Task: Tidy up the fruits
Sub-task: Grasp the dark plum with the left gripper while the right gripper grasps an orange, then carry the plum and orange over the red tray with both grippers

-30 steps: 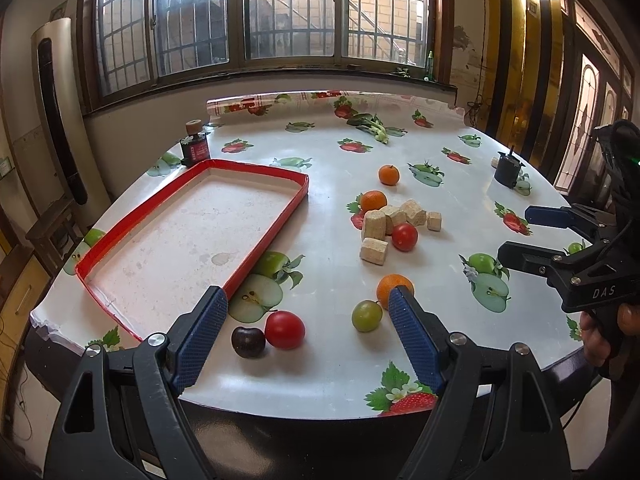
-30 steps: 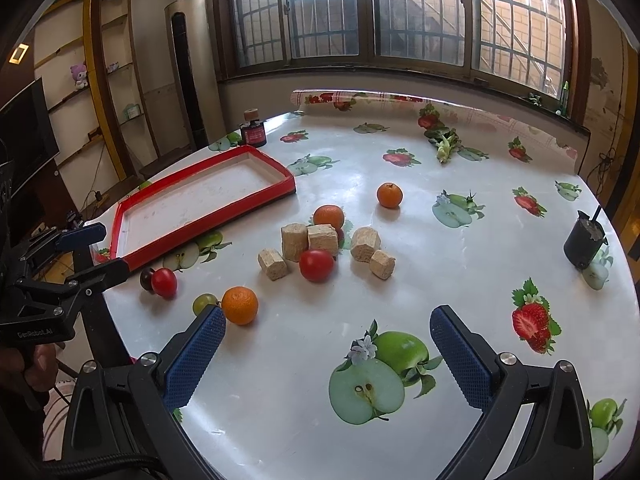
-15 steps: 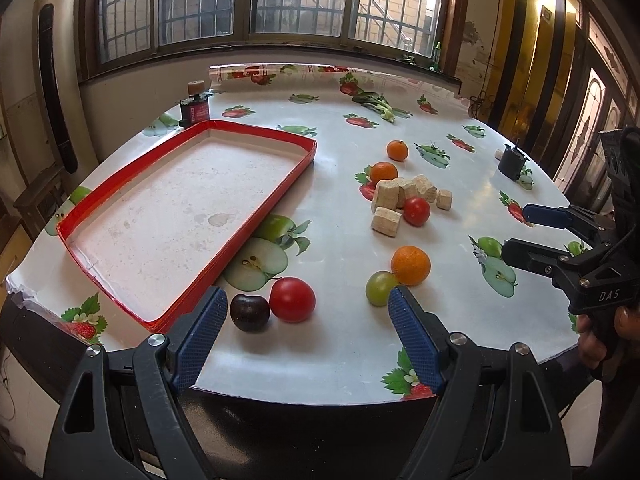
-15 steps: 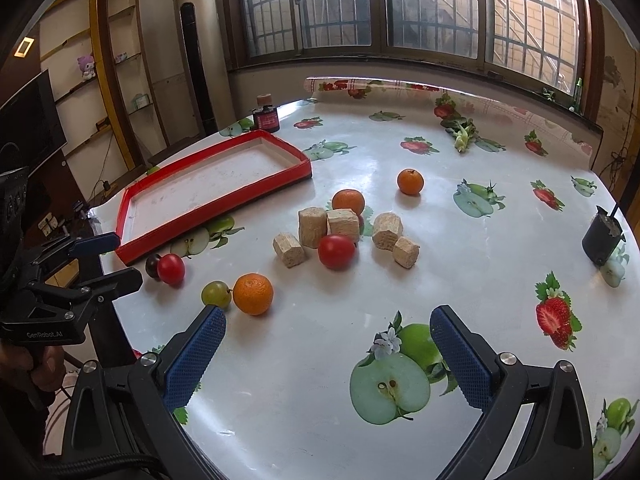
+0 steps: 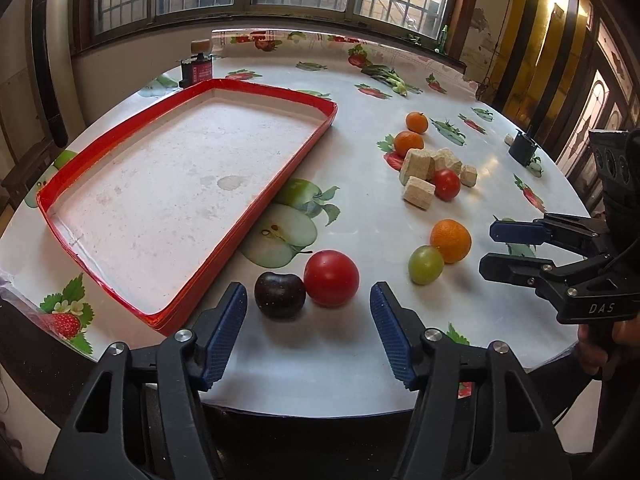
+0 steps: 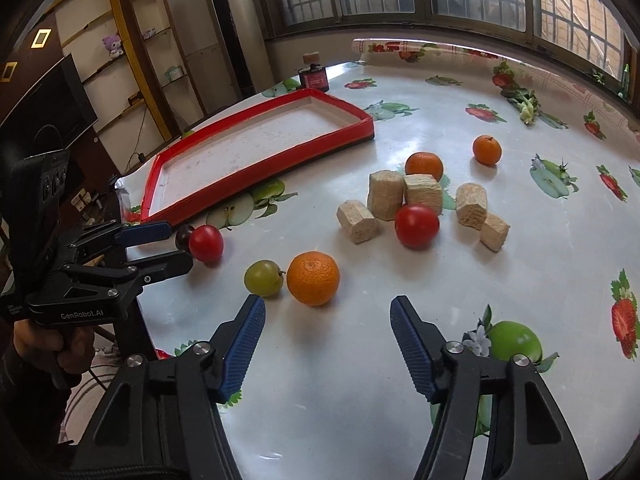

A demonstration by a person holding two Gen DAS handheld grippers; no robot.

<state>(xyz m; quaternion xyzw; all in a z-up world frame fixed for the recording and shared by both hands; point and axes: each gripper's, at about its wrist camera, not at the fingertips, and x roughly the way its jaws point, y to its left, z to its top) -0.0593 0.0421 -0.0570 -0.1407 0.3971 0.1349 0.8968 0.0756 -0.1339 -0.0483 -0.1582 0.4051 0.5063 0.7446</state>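
Observation:
A dark plum [image 5: 279,295] and a red tomato [image 5: 331,278] lie side by side near the table's front edge, beside the red tray [image 5: 280,184]. My left gripper [image 5: 308,286] has its closing jaws just short of the pair, and the pads touch neither fruit. An orange [image 6: 313,278] and a green grape [image 6: 263,278] lie together further right. My right gripper [image 6: 327,302] stands right behind the orange, jaws closing, with nothing between the pads. Each gripper also shows in the other's view: right gripper [image 5: 489,249], left gripper [image 6: 180,246].
The tray's white floor holds nothing. Mid-table lie several tan blocks [image 6: 424,194], a second tomato [image 6: 416,225] and two more oranges [image 6: 424,166] [image 6: 486,150]. A black cup [image 5: 522,148], a small bottle [image 5: 196,68] and a green vegetable [image 5: 390,78] stand further back.
Both grippers have come down and closer to the fruit in front of them. Both pairs of jaws stand narrower than half a second ago.

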